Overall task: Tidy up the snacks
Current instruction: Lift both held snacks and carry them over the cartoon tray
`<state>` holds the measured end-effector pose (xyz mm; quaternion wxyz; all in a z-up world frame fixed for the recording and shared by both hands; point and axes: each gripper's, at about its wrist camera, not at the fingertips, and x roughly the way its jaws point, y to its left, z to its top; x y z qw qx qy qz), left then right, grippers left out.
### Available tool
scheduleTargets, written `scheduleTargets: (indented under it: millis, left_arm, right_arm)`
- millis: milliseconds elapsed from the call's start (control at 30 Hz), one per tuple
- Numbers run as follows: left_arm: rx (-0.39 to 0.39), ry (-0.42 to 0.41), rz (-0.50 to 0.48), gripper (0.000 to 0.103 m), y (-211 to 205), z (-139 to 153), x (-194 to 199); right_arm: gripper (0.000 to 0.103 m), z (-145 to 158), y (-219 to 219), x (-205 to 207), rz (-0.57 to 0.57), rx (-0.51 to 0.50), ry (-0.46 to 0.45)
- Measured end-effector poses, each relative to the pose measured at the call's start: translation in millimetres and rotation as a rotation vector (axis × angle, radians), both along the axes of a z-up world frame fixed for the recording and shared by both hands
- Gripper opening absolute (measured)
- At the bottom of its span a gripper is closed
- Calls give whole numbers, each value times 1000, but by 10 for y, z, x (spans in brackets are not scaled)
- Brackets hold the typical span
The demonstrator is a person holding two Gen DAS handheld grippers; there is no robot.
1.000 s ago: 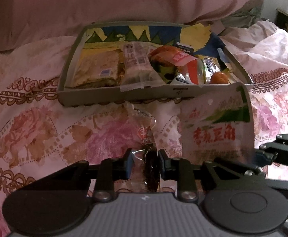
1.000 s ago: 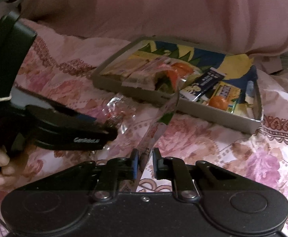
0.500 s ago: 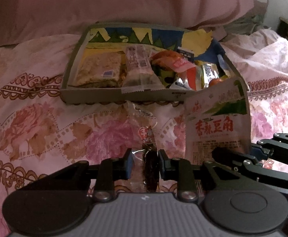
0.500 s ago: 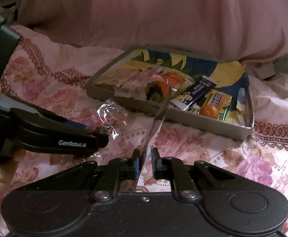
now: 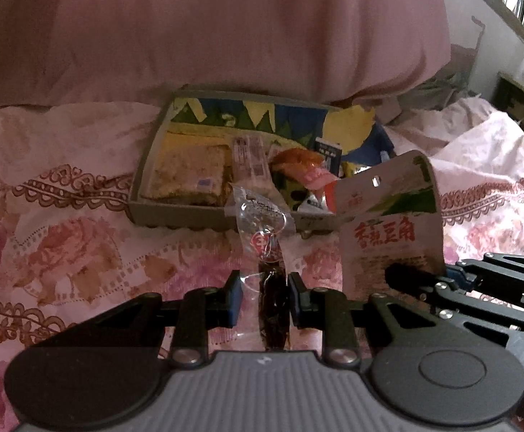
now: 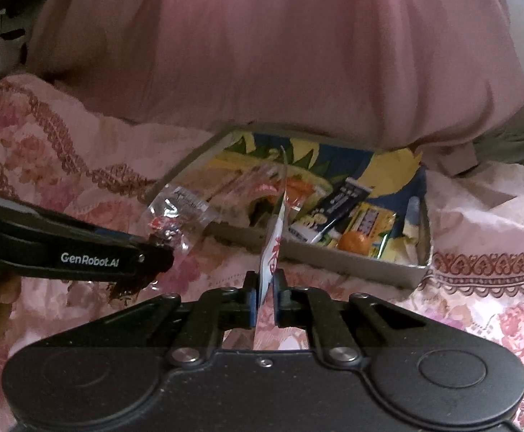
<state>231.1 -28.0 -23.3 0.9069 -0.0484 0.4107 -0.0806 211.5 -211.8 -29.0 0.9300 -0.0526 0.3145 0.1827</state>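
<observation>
Over the pink floral bedspread (image 5: 82, 252), we clamp a clear dark-snack packet (image 5: 271, 280) in the left gripper (image 5: 263, 293) and a white red-lettered pouch (image 5: 388, 237) edge-on in the right gripper (image 6: 263, 298); either limp pack may snag the grey cardboard tray (image 5: 175, 217) rim.

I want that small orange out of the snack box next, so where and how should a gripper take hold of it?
Grip the orange across its round middle, coming from above: the box wall stands right in front of it and yellow packets crowd behind it, so only its top looks open.
</observation>
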Motion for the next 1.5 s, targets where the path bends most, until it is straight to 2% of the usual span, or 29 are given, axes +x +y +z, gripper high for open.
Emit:
scheduleTargets:
  millis: [467, 700, 867, 1000, 1133, 1333, 1500]
  left_arm:
    - [-31, -55, 38, 29, 88, 126, -26]
    - [-60, -123, 73, 29, 154, 268, 59]
    - [-52, -148, 95, 29, 156, 338, 192]
    - [-64, -149, 90, 29, 141, 475, 384]
    - [-75, -213, 83, 29, 71, 602, 591]
    - [-62, -230, 83, 29, -70, 512, 877]
    - [-96, -236, 79, 29, -84, 437, 1014]
  right_arm:
    - [8, 219, -252, -10, -100, 35, -96]
    - [8, 323, -485, 82, -184, 82, -127]
    - [8, 397, -613, 188, -233, 90, -167]
    - [8, 448, -680, 337, -262, 85, -202]
    - [8, 458, -719, 561, -282, 67, -231]
    - [8, 434, -733, 942, -304, 73, -250]
    - [8, 383, -617, 1183, -295, 3, -296]
